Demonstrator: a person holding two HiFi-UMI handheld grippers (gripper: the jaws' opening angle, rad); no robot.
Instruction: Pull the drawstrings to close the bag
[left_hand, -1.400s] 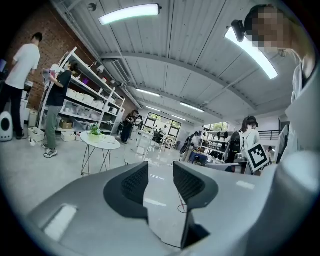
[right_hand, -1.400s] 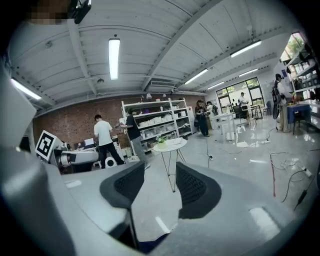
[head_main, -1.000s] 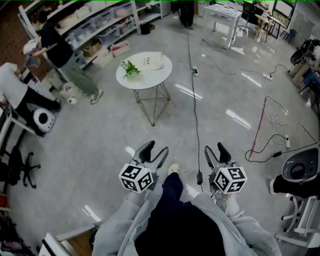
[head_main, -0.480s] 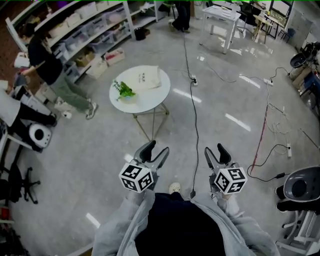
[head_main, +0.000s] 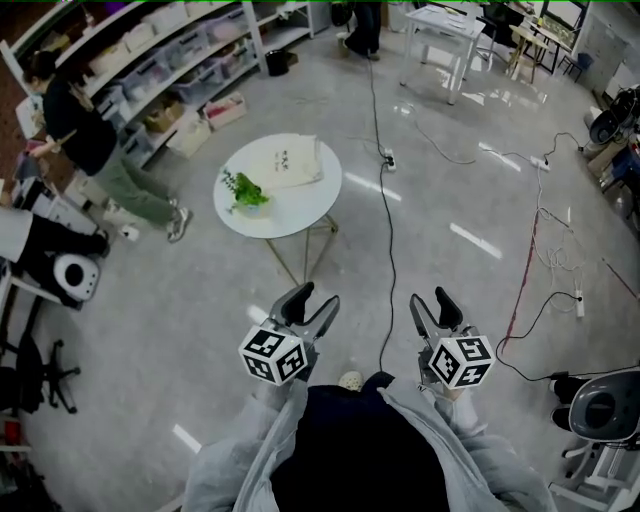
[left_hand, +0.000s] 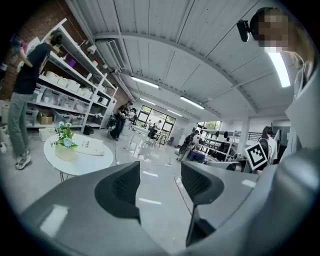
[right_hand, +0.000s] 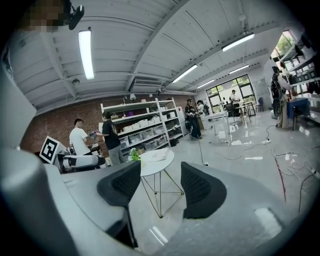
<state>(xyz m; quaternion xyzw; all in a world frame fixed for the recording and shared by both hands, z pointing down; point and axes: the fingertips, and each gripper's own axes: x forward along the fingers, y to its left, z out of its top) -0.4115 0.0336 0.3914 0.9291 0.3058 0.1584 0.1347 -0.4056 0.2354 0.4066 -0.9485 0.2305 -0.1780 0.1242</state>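
1. Bag (head_main: 290, 162): pale and flat, lying on the far half of the round white worktop (head_main: 300, 208). Well apart from both grippers, nothing touching it. Drawstrings too small to make out.
2. Floor (head_main: 180, 320): grey, glossy, with light strips reflected in it.
3. Shelves (head_main: 170, 55): white rack along the upper left, loaded with bins and boxes.
4. Person (head_main: 85, 135): dark top, green trousers, standing at the shelves, left of the worktop.
5. Worktop: on thin wire legs, mid-floor, ahead of the grippers and a bit to their left.
6. Left gripper (head_main: 314, 297): held low in front of the body on a grey sleeve, pointing toward the worktop. Jaws apart, nothing between the pads; only floor shows in the gap in the left gripper view.
7. Right gripper (head_main: 431, 300): beside the left one, level with it, same heading. Jaws apart and empty; the worktop's legs show through the gap in the right gripper view.
8. Plant (head_main: 243, 190): small pot with green leaves at the worktop's left edge, just beside the bag. Can't tell if they touch.
9. Black cable (head_main: 386, 230): runs along the floor right of the worktop, down to between the grippers.
10. Red cable (head_main: 524, 270): on the floor farther right.
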